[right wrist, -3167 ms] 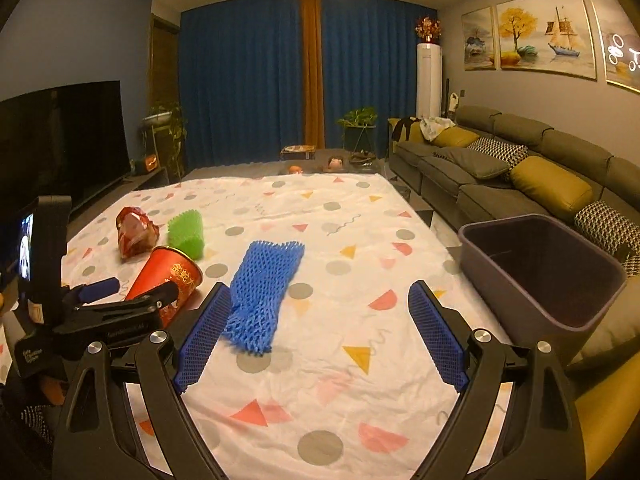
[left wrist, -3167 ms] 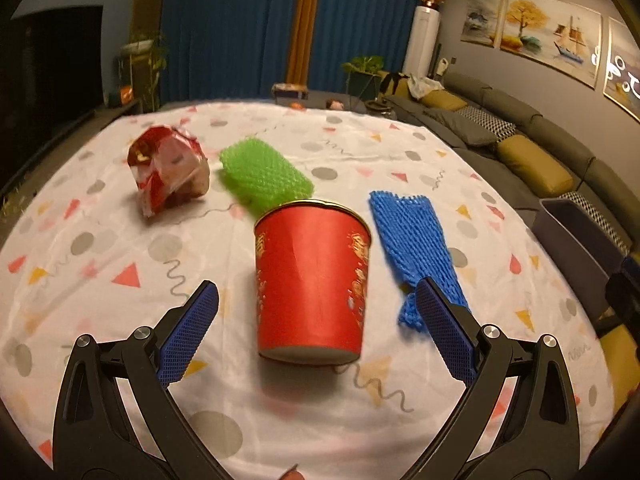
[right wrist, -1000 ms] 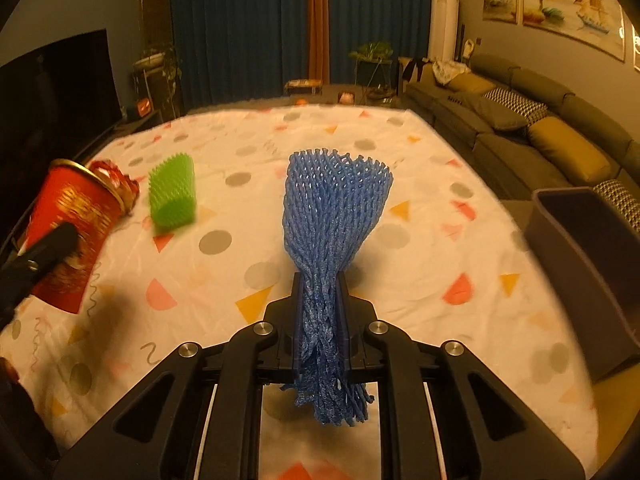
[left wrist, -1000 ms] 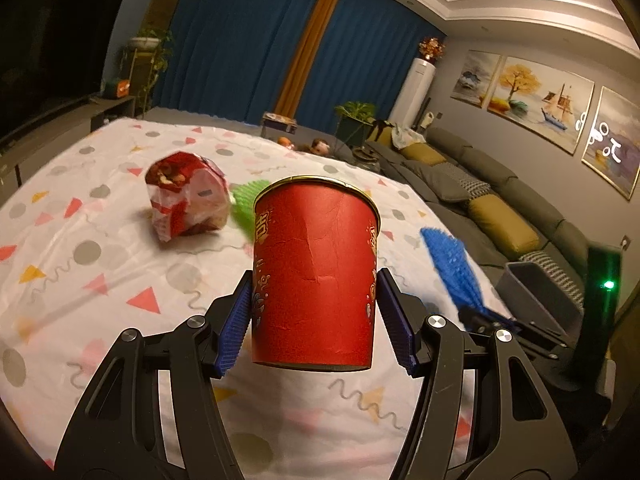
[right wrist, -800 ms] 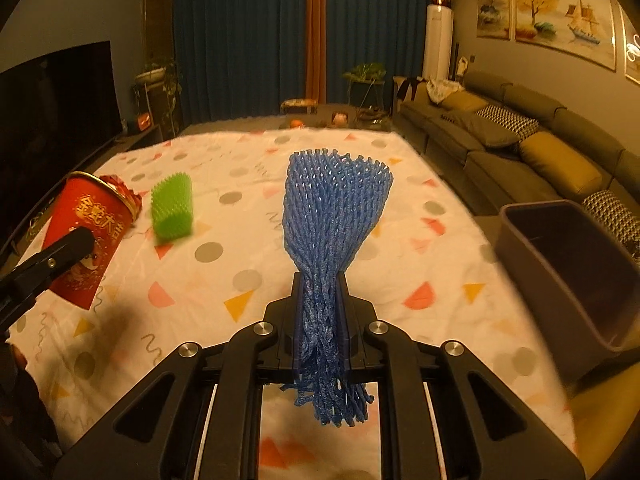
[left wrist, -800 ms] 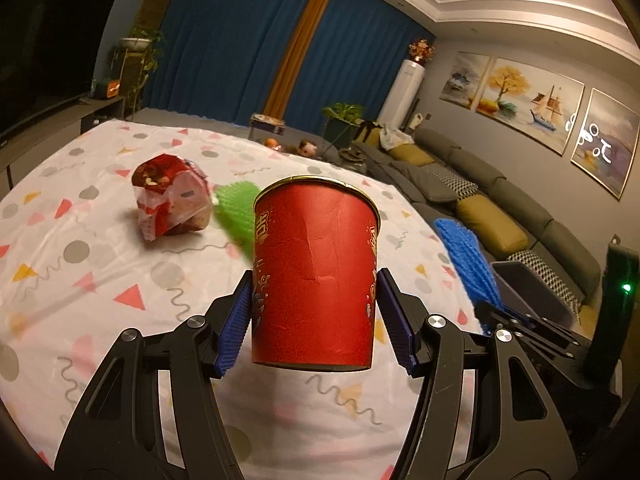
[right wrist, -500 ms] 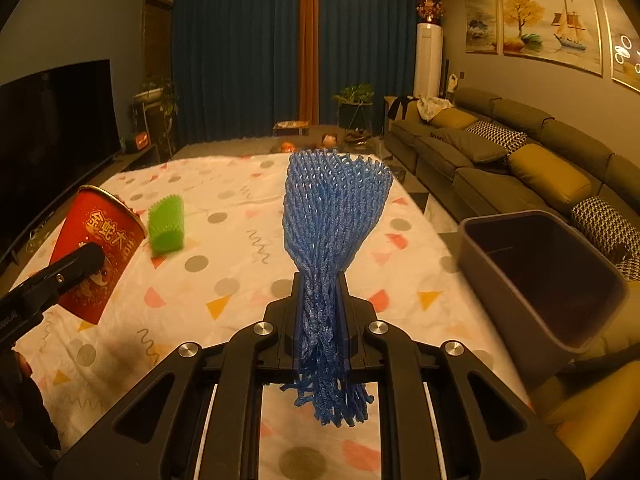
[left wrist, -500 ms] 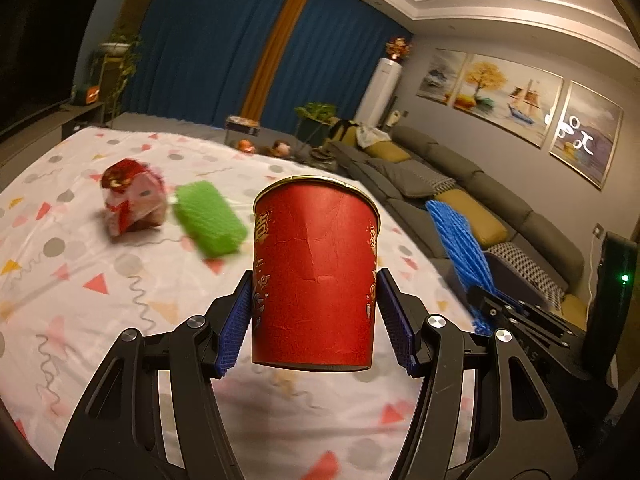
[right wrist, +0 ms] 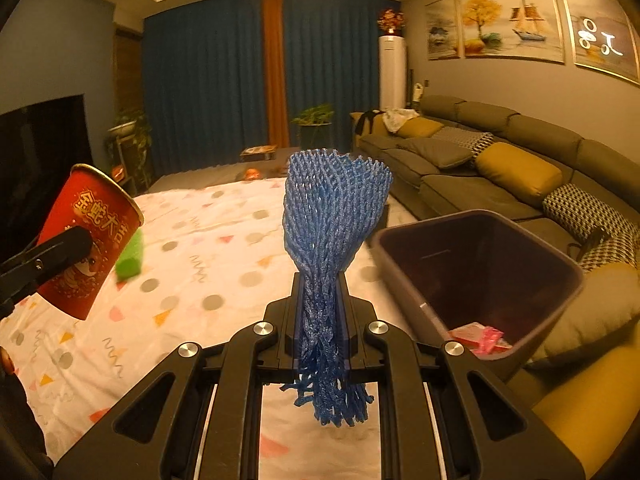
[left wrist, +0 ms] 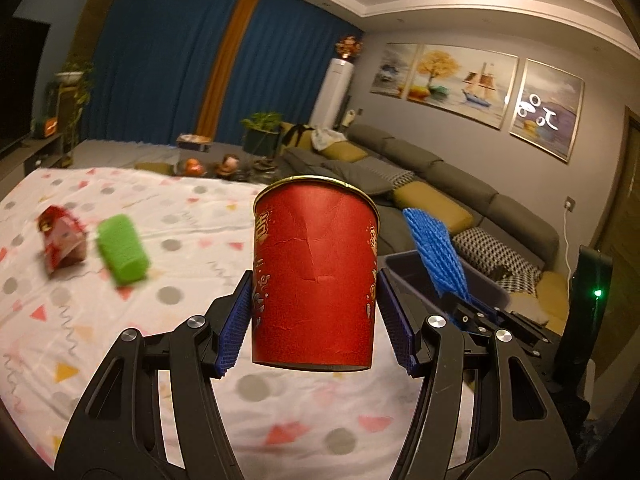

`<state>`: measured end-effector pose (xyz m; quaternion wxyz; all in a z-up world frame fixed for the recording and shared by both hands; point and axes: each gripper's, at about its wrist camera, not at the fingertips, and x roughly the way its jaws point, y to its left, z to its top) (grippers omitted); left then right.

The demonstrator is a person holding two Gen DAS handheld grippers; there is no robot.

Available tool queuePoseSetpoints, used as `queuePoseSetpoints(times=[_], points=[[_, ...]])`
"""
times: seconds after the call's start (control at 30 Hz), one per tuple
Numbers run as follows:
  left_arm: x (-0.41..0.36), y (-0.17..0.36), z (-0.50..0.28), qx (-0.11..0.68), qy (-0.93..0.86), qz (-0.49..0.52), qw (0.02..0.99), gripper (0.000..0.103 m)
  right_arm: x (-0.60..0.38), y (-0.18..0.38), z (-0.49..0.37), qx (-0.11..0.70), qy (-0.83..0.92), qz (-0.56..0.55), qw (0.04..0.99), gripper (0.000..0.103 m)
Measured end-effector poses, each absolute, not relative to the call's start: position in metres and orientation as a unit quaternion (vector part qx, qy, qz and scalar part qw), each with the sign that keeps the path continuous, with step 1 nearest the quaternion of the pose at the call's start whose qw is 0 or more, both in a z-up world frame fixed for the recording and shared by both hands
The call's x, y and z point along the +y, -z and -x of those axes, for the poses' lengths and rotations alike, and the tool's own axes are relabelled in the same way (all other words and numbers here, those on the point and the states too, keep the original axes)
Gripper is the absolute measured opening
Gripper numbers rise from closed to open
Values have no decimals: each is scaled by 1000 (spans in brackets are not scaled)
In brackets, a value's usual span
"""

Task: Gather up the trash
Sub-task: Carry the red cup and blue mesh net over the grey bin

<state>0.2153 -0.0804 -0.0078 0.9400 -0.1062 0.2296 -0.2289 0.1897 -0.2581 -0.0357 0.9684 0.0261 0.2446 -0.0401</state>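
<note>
- My left gripper (left wrist: 315, 316) is clamped partway open on the cup (left wrist: 314, 276); both blue pads press its sides, and the cup hangs upright, clear of the cloth (left wrist: 192, 240).
- The cup blocks what lies straight ahead of it, and I can't see into its mouth from either camera.
- My right gripper (right wrist: 322, 312) is pinched almost closed on the net (right wrist: 334, 240); the pads are nearly buried in mesh, a frayed end dangles below them and the wider end fans out above.
- In the right view the left gripper's finger crosses the cup, which looks tilted there and is cut close to the left edge. Something dark sits at the bottom left corner; I can't make out what it is.
- The bin (right wrist: 480, 264) sits just right of the net, off the cloth's edge, against the sofa (right wrist: 500, 152). My gripper's arm cuts off its near rim.
- Deep in the bin I make out pink scraps (right wrist: 486, 338), too small to identify.
- In the left view the bin is mostly hidden behind the cup, the net and the right gripper; only a strip of rim shows.
- Further out on the cloth lie a green roll (left wrist: 122, 254) and a red wrapper (left wrist: 62, 240), close together and both blurred. In the right view the cup half covers the roll, and the wrapper doesn't show.
</note>
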Motion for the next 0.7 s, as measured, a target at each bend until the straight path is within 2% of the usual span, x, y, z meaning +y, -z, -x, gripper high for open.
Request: queuePoseSetpoints(times=[0.7], points=[[-239,12,-255,231,345,77,906,59,-366,43,-183,223,112,-85,965,16]])
